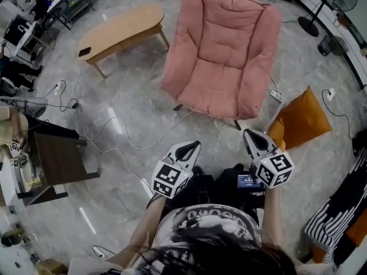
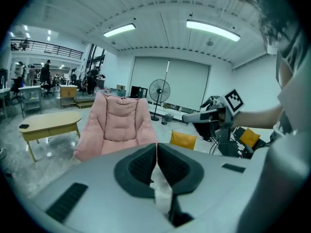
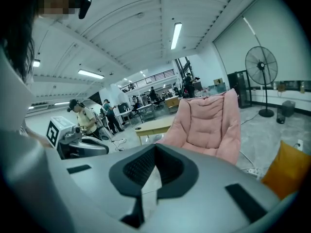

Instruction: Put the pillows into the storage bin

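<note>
An orange pillow (image 1: 301,119) leans on the floor to the right of a pink cushioned lounge chair (image 1: 223,53). My left gripper (image 1: 190,147) and right gripper (image 1: 253,135) hover side by side in front of the chair, both shut with nothing between the jaws. The left gripper view has its closed jaw tips (image 2: 157,147) in front of the chair (image 2: 119,123), with the pillow (image 2: 183,140) and the right gripper (image 2: 214,115) to the right. The right gripper view has its closed tips (image 3: 154,152), the chair (image 3: 209,123) and the pillow (image 3: 289,169). No storage bin shows.
A wooden coffee table (image 1: 123,30) stands at the far left and a dark side table (image 1: 57,159) at the near left. Cables (image 1: 103,136) trail over the marble floor. A standing fan (image 1: 321,4) is at the far right, and striped fabric (image 1: 338,211) at the near right.
</note>
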`<action>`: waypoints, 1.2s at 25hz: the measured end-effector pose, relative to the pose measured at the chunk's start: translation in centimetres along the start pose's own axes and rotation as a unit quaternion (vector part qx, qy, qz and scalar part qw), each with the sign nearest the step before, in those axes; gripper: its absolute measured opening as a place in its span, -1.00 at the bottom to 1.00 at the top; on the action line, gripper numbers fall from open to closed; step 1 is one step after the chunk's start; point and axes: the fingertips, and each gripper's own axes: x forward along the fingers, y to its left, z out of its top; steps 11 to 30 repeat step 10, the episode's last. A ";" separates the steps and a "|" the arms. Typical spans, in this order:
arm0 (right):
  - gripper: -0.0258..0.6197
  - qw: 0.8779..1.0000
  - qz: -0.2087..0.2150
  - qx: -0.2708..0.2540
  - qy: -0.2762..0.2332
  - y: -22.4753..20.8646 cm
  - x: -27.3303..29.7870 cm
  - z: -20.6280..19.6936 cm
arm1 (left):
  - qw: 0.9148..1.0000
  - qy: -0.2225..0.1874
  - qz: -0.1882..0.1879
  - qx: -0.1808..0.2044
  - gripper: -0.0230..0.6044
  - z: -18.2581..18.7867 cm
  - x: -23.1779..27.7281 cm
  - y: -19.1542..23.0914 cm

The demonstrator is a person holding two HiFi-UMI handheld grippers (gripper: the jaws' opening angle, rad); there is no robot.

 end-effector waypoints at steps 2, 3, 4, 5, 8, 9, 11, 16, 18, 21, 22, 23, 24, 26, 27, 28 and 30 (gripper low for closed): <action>-0.93 1.000 -0.003 -0.001 -0.002 0.5 0.4 0.1 | 1.000 0.001 0.001 0.001 -0.87 -0.3 -0.7 0.6; -0.93 1.000 -0.004 -0.001 -0.003 0.7 0.5 0.2 | 1.000 0.001 0.002 0.001 -0.87 -0.5 -1.0 0.9; -0.93 1.000 -0.005 -0.002 -0.005 0.9 0.7 0.2 | 1.000 0.002 0.004 0.000 -0.87 -0.7 -1.4 1.2; -0.93 1.000 -0.006 -0.002 -0.006 1.2 0.8 0.3 | 1.000 0.002 0.005 -0.001 -0.87 -0.9 -1.7 1.4; -0.93 1.000 -0.008 -0.003 -0.007 1.7 1.0 0.2 | 1.000 0.004 0.010 -0.002 -0.87 -1.5 -2.6 2.0; -0.93 1.000 -0.009 -0.003 -0.007 1.9 1.1 0.2 | 1.000 0.005 0.011 -0.003 -0.87 -1.8 -2.9 2.2; -0.93 1.000 -0.010 -0.002 -0.007 2.0 1.1 0.1 | 1.000 0.006 0.013 -0.004 -0.87 -2.0 -3.1 2.4; -0.93 1.000 -0.010 -0.002 -0.007 2.0 1.1 0.1 | 1.000 0.006 0.013 -0.004 -0.87 -2.0 -3.1 2.4; -0.93 1.000 -0.010 -0.002 -0.007 2.0 1.1 0.1 | 1.000 0.006 0.013 -0.004 -0.87 -2.0 -3.1 2.4; -0.93 1.000 -0.010 -0.002 -0.007 2.0 1.1 0.1 | 1.000 0.006 0.013 -0.004 -0.87 -2.0 -3.1 2.4; -0.93 1.000 -0.010 -0.002 -0.007 2.0 1.1 0.1 | 1.000 0.006 0.013 -0.004 -0.87 -2.0 -3.1 2.4; -0.93 1.000 -0.010 -0.002 -0.007 2.0 1.1 0.1 | 1.000 0.006 0.013 -0.004 -0.87 -2.0 -3.1 2.4; -0.93 1.000 -0.010 -0.002 -0.007 2.0 1.1 0.1 | 1.000 0.006 0.013 -0.004 -0.87 -2.0 -3.1 2.4; -0.93 1.000 -0.010 -0.002 -0.007 2.0 1.1 0.1 | 1.000 0.006 0.013 -0.004 -0.87 -2.0 -3.1 2.4; -0.93 1.000 -0.010 -0.002 -0.007 2.0 1.1 0.1 | 1.000 0.006 0.013 -0.004 -0.87 -2.0 -3.1 2.4; -0.93 1.000 -0.010 -0.002 -0.007 2.0 1.1 0.1 | 1.000 0.006 0.013 -0.004 -0.87 -2.0 -3.1 2.4; -0.93 1.000 -0.010 -0.002 -0.007 2.0 1.1 0.1 | 1.000 0.006 0.013 -0.004 -0.87 -2.0 -3.1 2.4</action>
